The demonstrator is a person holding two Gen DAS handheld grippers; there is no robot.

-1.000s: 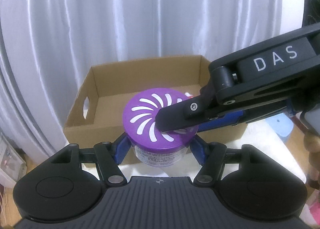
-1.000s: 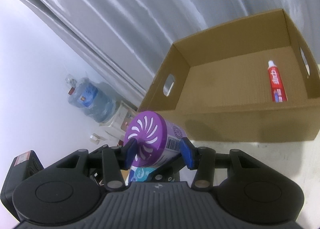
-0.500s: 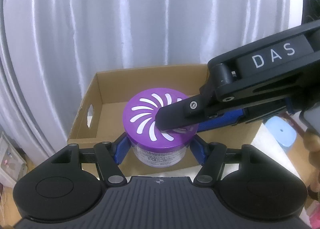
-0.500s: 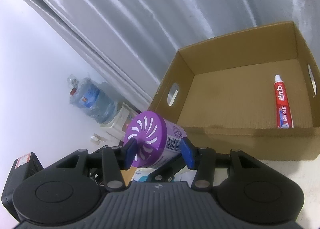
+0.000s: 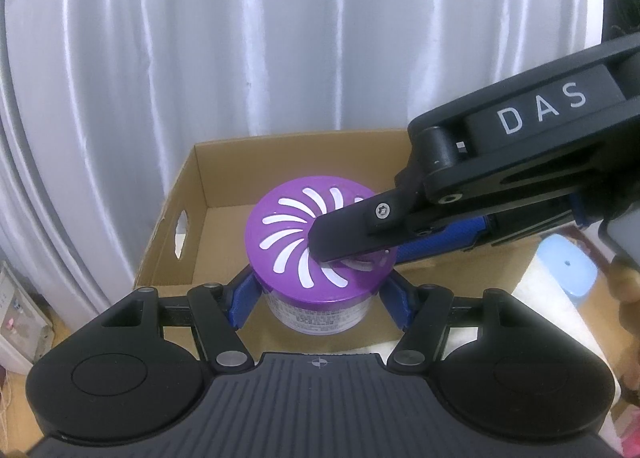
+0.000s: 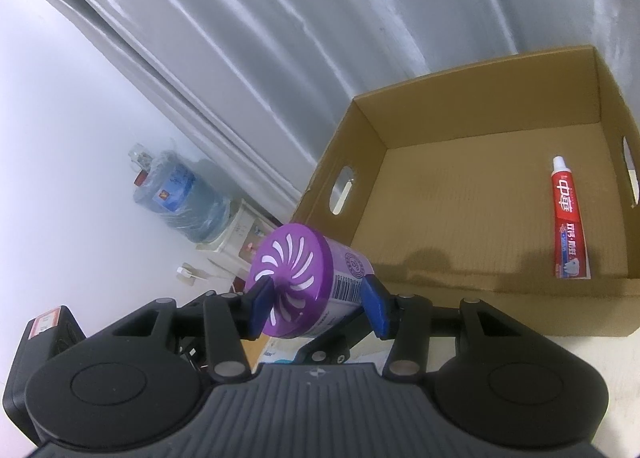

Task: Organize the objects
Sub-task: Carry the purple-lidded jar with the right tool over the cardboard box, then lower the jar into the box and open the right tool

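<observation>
Purple-lidded air freshener jar (image 5: 320, 258) sits between both pairs of our fingers at once, held in the air in front of the cardboard box (image 5: 200, 186). Starting on the left, our left gripper (image 5: 320, 302) pinches the jar's clear body just under the lid, its blue pads (image 5: 242, 300) pressed against either side at a middling spread. Moving right, our right gripper (image 6: 316, 306) comes in across the jar: one black finger (image 5: 352, 234) lies on the slotted lid. In the right wrist view its blue pads (image 6: 374, 306) clamp the jar lengthwise, one on the lid face and one at the base end, about half spread. Farther right, a red toothpaste tube (image 6: 568, 218) lies flat on the box floor near the right wall.
</observation>
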